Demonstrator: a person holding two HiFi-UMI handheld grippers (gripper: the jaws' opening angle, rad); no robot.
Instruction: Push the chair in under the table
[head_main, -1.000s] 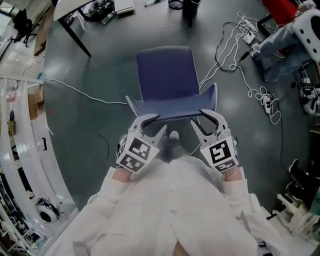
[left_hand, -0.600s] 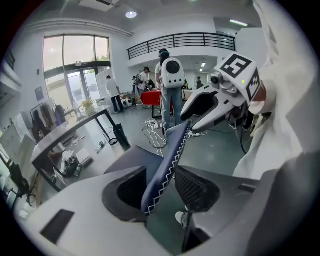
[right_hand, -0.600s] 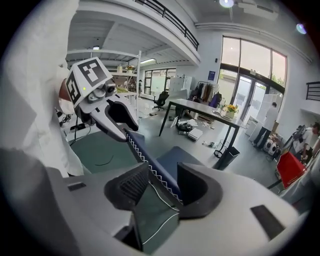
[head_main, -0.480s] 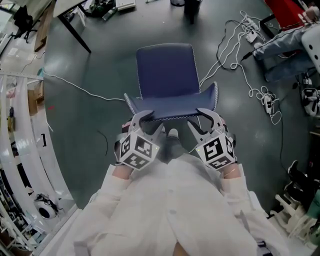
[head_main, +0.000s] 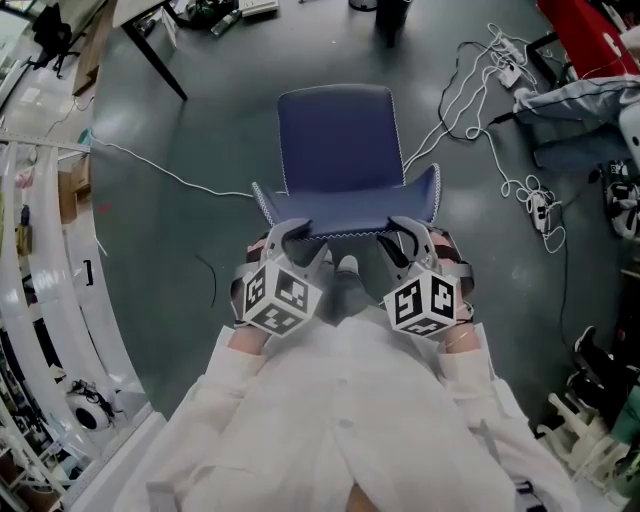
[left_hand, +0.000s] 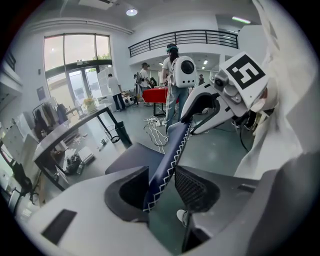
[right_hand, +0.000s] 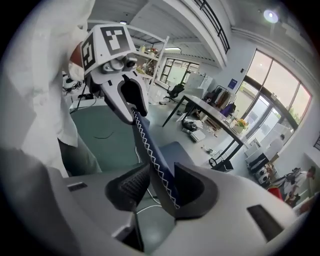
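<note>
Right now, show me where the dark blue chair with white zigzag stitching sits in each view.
Head view: the dark blue chair with white zigzag stitching fills the centre.
Left gripper view: its stitched back edge rises from lower centre toward upper right.
Right gripper view: that edge runs from lower centre toward upper left.
Shared landmark: the black-legged table, upper left, left, right of centre.

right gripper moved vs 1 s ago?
Yes: right gripper sank over the chair backrest; its jaws have just been opening and now straddle the top edge.
</note>
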